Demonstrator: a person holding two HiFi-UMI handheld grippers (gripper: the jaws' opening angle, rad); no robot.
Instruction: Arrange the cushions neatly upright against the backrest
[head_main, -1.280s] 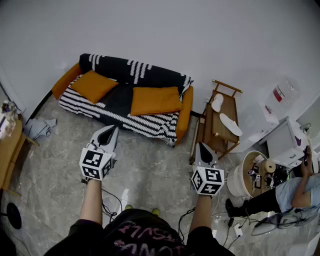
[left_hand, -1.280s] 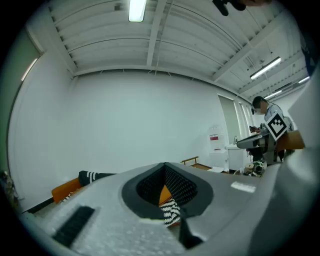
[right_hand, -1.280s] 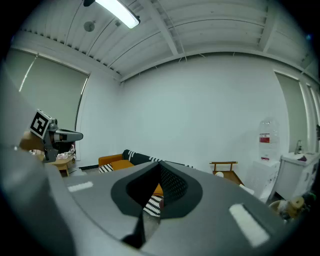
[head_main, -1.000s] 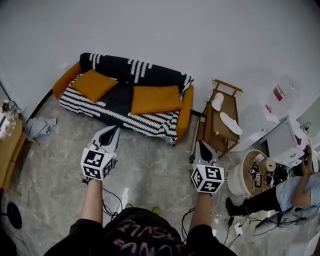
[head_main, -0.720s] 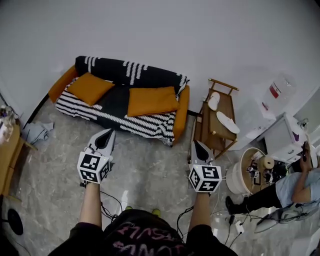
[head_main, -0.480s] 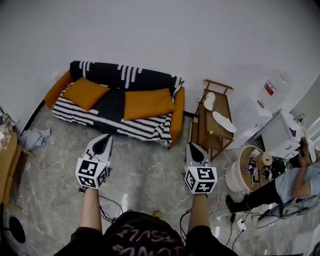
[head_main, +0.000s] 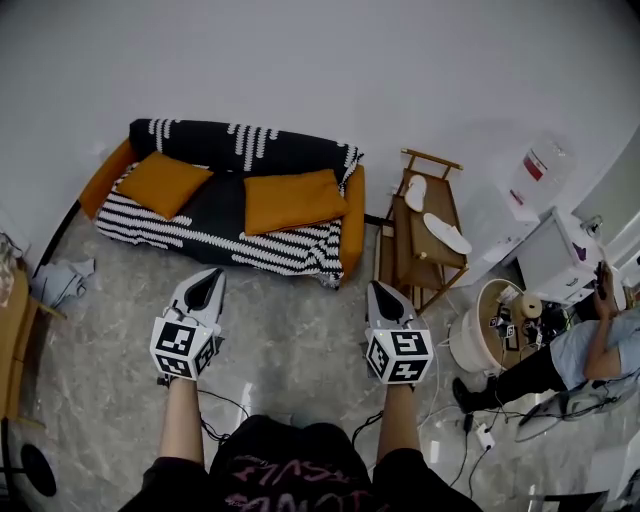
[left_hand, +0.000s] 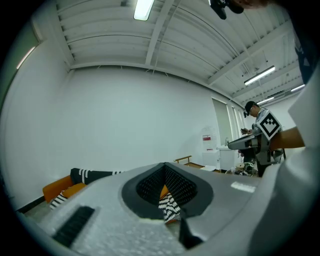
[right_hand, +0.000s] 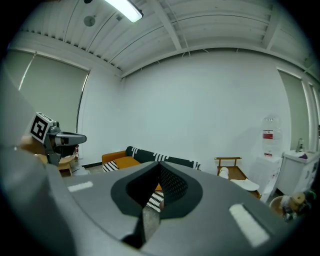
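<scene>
Two orange cushions lie flat on the seat of an orange sofa draped with a black-and-white throw. The left cushion (head_main: 163, 183) sits askew near the left arm. The right cushion (head_main: 295, 200) lies by the right arm. Behind them runs the backrest (head_main: 240, 148). Both grippers hover over the floor in front of the sofa, well short of it. My left gripper (head_main: 212, 273) is shut and empty, and so is my right gripper (head_main: 376, 288). In the left gripper view the closed jaws (left_hand: 164, 167) point at the sofa (left_hand: 75, 181). The right gripper view shows the sofa (right_hand: 131, 156) beyond its closed tips (right_hand: 159, 167).
A wooden rack (head_main: 425, 235) with white slippers stands right of the sofa. Past it are a white bucket (head_main: 488, 338), a water bottle (head_main: 537, 168) and a seated person (head_main: 575, 350). A grey cloth (head_main: 60, 282) lies on the floor at left, and cables (head_main: 225, 410) run near my feet.
The head view has swung, so the sofa now sits further left and higher in the picture. Both grippers have drifted a little and stay shut. The cushions have not moved.
</scene>
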